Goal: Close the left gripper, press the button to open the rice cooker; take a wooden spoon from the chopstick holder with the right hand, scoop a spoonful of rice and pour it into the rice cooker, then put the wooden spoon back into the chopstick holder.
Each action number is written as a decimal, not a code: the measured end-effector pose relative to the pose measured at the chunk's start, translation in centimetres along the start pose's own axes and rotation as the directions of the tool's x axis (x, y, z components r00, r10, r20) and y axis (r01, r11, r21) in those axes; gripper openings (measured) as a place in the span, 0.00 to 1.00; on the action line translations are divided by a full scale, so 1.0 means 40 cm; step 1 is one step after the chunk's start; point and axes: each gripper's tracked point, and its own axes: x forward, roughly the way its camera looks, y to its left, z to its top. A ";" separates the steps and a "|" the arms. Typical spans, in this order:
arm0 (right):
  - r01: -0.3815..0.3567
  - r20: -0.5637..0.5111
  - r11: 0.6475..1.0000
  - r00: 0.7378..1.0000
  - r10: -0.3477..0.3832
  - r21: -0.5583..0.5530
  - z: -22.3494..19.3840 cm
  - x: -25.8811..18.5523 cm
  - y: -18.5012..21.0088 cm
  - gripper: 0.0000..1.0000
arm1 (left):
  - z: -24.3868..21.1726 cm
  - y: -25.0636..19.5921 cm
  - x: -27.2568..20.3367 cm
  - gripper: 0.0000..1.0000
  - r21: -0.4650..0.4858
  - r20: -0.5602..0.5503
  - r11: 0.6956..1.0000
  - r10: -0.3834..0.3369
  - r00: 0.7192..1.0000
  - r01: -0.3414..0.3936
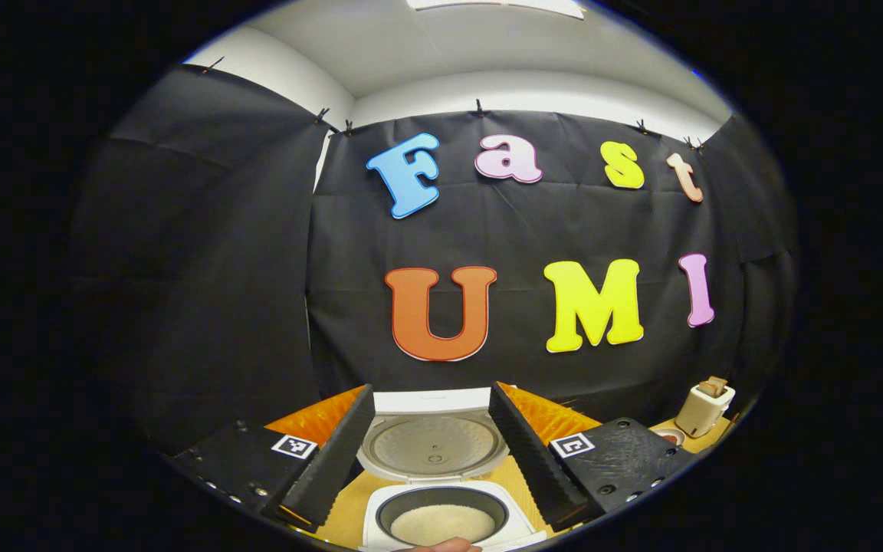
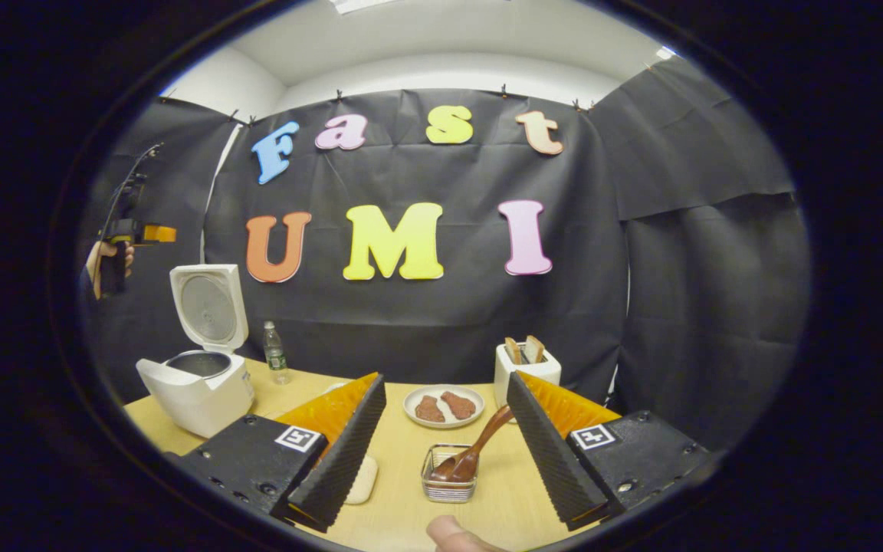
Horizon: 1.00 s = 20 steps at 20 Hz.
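Now hovering right tongs (image 2: 441,452) spread before wooden spoon (image 2: 472,452) in chopstick holder (image 2: 449,483); left tongs (image 1: 432,452) spread over open rice cooker (image 1: 441,491); risking tipping light holder if pinching slanted handle off-centre.

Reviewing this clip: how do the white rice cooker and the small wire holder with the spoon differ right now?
The rice cooker is white, solid and large; the wire holder is small and see-through. The cooker stands at the table's left end with its lid raised upright; the holder sits between the right gripper's open fingers and has no lid. The cooker's pot holds rice; the holder holds a tilted wooden spoon. Both stand on the wooden table.
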 end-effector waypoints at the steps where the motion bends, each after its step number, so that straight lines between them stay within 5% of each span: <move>1: -0.006 0.006 1.000 1.000 0.006 -0.002 0.009 -0.001 0.007 1.00 | 0.002 0.003 0.034 0.95 -0.009 0.000 1.000 0.003 1.000 -0.003; 7: -0.043 0.025 0.999 0.999 0.043 0.000 0.012 0.015 0.035 1.00 | -0.028 0.016 0.214 0.95 -0.083 0.000 0.997 0.007 1.000 -0.007; 20: -0.048 0.037 0.997 0.998 0.046 0.056 -0.019 0.063 0.048 1.00 | -0.187 0.038 0.400 0.95 0.041 -0.139 0.998 0.053 0.989 -0.048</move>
